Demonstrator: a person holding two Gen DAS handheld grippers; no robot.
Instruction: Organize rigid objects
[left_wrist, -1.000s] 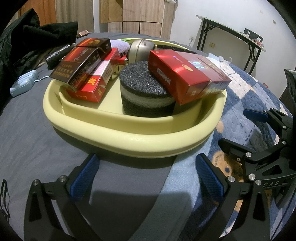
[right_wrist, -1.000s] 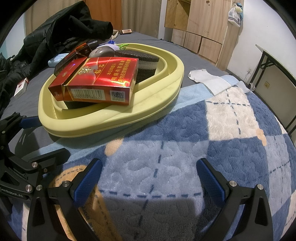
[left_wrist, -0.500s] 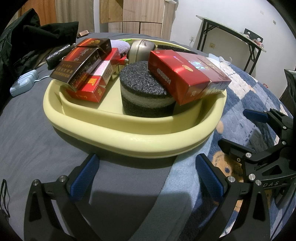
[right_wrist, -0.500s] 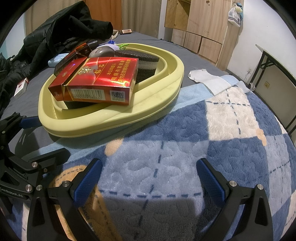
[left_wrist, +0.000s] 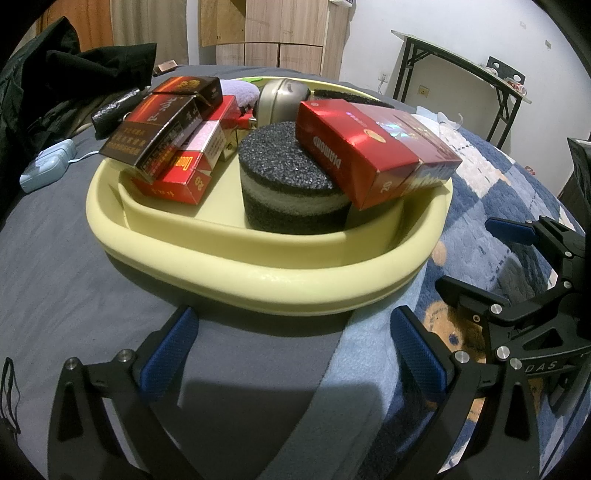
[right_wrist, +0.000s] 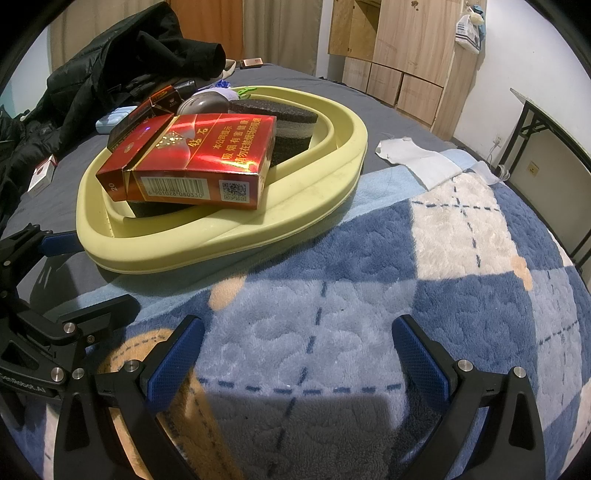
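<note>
Both tools sit low on the bed, spread wide and holding nothing. The left tool (left_wrist: 291, 345) faces the near rim of the pale yellow tray (left_wrist: 295, 284); the right tool (right_wrist: 297, 354) hovers over the blue checked blanket (right_wrist: 369, 266), with the tray ahead and to its left.

The tray carries the rigid things. A large red carton (left_wrist: 365, 147) lies tilted on the round dark sponge (left_wrist: 291, 184), one end propped toward the tray's right rim. To the left, a dark brown pack (left_wrist: 155, 144) leans over a red and white pack (left_wrist: 181, 177), and a metallic rounded object (left_wrist: 282, 98) sits behind — what it is cannot be told from here.

The relation that matters: the red carton's long axis runs roughly left to right across the left tool's view, slanting down toward the right, while in the right wrist view its barcode end faces the right tool almost squarely. Judging by that, the right tool looks better placed for the carton — reaching forward and left, closing across its short width. The left tool is nearer the leaning packs. The carton's perch looks loose and could slide if nudged.
</note>
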